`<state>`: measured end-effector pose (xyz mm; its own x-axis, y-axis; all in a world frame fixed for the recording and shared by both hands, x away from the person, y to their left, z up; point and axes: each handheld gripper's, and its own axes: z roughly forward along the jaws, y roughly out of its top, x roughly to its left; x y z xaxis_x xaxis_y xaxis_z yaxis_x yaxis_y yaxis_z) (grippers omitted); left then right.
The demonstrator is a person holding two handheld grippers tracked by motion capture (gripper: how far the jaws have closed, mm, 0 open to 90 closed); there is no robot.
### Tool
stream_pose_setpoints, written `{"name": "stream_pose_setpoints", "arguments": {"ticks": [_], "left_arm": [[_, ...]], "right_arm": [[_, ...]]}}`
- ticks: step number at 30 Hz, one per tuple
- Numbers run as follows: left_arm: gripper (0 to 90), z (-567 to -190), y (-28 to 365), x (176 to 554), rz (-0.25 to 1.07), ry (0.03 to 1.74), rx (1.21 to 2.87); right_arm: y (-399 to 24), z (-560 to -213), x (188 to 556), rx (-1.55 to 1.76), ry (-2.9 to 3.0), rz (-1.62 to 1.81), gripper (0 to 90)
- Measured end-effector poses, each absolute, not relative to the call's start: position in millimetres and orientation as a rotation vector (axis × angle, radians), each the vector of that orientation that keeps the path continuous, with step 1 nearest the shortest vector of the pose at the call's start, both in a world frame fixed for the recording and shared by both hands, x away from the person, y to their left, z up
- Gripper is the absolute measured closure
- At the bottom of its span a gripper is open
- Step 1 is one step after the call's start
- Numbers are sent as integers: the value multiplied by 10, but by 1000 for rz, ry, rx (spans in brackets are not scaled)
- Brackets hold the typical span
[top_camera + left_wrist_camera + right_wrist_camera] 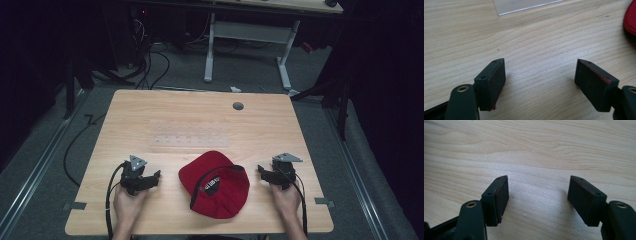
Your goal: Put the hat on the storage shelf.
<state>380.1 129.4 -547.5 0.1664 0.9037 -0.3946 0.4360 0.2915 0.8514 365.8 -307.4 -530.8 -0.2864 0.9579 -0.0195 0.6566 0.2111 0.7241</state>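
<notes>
Both hands (127, 202) low beside cap (216, 184)

Red cap (216, 184) with black inner band and white lettering on black. Light wood-grain table (150, 115) with a grey round plug (238, 106). Clear plastic sheet (189, 134). Black left gripper (156, 176) and right gripper (261, 171), grey top plates, red-edged pads.

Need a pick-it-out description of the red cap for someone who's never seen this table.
Start at the light wooden table and go to its near edge, where the person's hands rest. The red cap lies upside down between the left hand-held gripper and the right hand-held gripper, touching neither. It is the only red thing there, with a black inner band bearing white print.
</notes>
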Motion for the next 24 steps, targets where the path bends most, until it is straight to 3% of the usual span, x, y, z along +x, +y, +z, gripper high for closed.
{"name": "stream_pose_setpoints", "arguments": {"ticks": [24], "left_arm": [[249,-5475,1293,3802,529,1450,1319]], "right_arm": [[-3072,-5307,3659,1498,2019,851,335]]}}
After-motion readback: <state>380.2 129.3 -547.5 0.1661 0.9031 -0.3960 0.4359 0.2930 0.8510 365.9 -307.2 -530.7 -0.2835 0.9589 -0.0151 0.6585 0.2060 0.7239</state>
